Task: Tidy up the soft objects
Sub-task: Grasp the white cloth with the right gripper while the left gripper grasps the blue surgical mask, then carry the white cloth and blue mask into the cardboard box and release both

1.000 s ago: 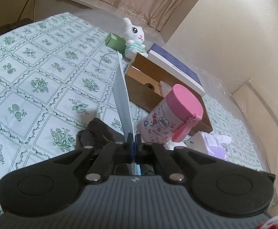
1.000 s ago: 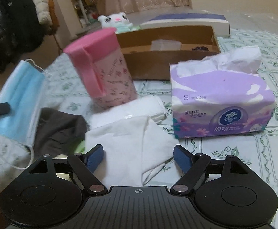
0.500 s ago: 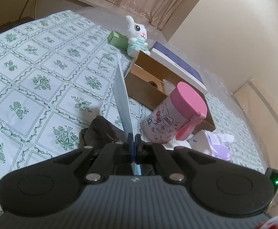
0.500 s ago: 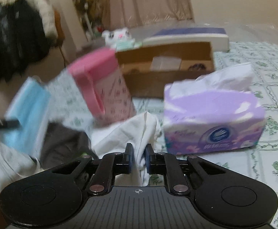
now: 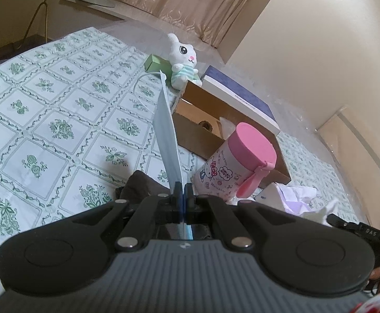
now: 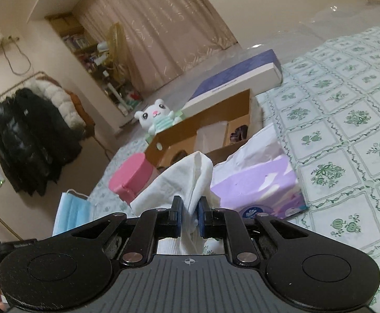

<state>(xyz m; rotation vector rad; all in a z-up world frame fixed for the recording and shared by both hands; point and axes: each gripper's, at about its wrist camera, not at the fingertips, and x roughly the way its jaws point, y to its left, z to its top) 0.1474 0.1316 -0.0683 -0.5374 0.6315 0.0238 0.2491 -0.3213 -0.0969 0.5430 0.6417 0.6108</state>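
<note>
My left gripper (image 5: 182,190) is shut on a blue face mask (image 5: 166,135), which stands up edge-on from the pads; the right wrist view shows the same mask (image 6: 71,208) at lower left. My right gripper (image 6: 190,206) is shut on a white cloth (image 6: 184,180), lifted and bunched above the pads, in front of a purple tissue pack (image 6: 257,187). A dark cloth (image 5: 140,185) lies crumpled just beyond my left fingers. A white plush rabbit (image 5: 183,62) sits behind the open cardboard box (image 5: 197,127).
A pink-lidded cup (image 5: 236,167) stands between the box and the tissue pack. A flat purple-and-white box (image 5: 239,99) and a small green box (image 5: 156,62) lie by the rabbit. The green-patterned cover (image 5: 46,130) spreads to the left. Dark coats (image 6: 25,135) hang across the room.
My right gripper shut on the white cloth and lifted it off the cover, rolling as it rose. My left gripper kept hold of the mask and barely moved.
</note>
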